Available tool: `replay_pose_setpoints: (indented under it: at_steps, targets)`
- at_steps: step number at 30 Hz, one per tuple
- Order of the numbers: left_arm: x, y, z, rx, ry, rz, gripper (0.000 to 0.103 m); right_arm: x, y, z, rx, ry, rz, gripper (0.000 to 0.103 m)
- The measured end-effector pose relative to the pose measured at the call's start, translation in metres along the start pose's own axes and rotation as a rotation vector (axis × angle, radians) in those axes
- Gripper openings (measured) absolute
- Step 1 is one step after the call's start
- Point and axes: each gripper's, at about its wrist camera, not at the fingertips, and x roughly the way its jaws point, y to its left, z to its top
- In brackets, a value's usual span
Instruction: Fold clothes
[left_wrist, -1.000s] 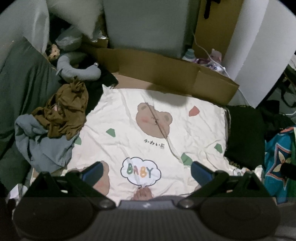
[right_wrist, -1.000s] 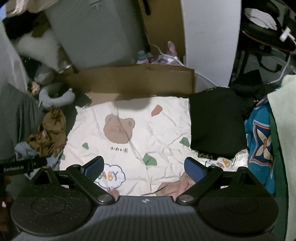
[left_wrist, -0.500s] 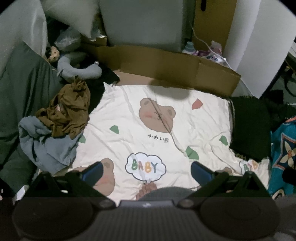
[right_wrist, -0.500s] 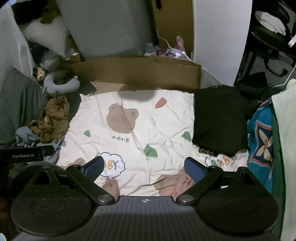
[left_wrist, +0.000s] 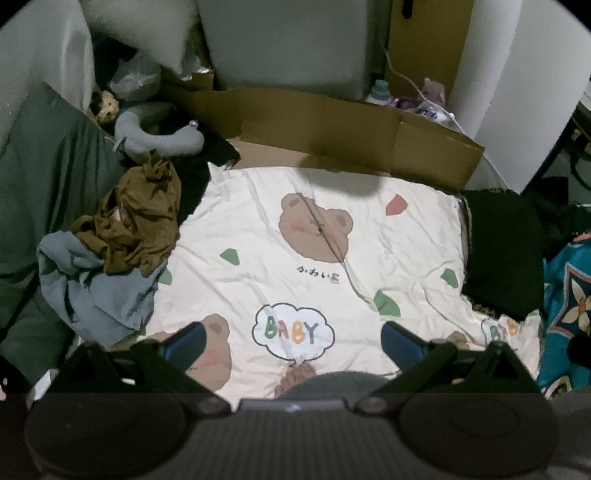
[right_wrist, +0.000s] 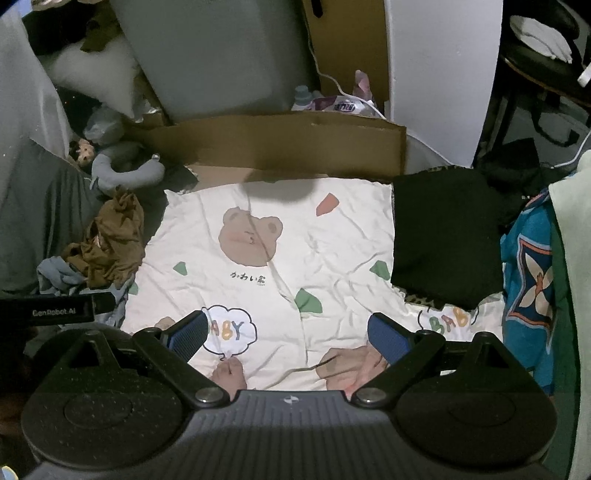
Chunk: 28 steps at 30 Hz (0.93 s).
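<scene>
1. Left wrist view: your left gripper (left_wrist: 293, 341) hangs above the near edge of the cream bear-print blanket (left_wrist: 369, 240), fingers spread wide and holding nothing. The clothes for folding lie in a heap at the left edge of the blanket: a crumpled brown garment (left_wrist: 136, 218) on top of a grey-blue garment (left_wrist: 96, 299). A folded black garment (left_wrist: 498, 254) lies on the blanket's right side. A cardboard box (left_wrist: 332, 125) stands along the far edge. A bare foot (left_wrist: 295, 378) rests on the blanket near you.

2. Right wrist view: your right gripper (right_wrist: 286, 334) is likewise spread wide and empty, over the blanket (right_wrist: 332, 240) at its near edge. The brown garment (right_wrist: 110, 240) lies well apart to the left; the black garment (right_wrist: 443, 240) lies to the right, overlapping the blanket. The tip of your left gripper (right_wrist: 55, 312) shows at the left edge.
</scene>
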Motion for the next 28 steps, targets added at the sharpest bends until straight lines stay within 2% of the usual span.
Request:
replay_pose_setpoints:
  at_steps: [28]
  targets:
    - [-0.0027, 0.0005, -0.0020, -0.008, -0.013, 0.009, 0.100, 0.0003, -0.0066, 0.0012, 0.020, -0.006, 0.002, 0.097]
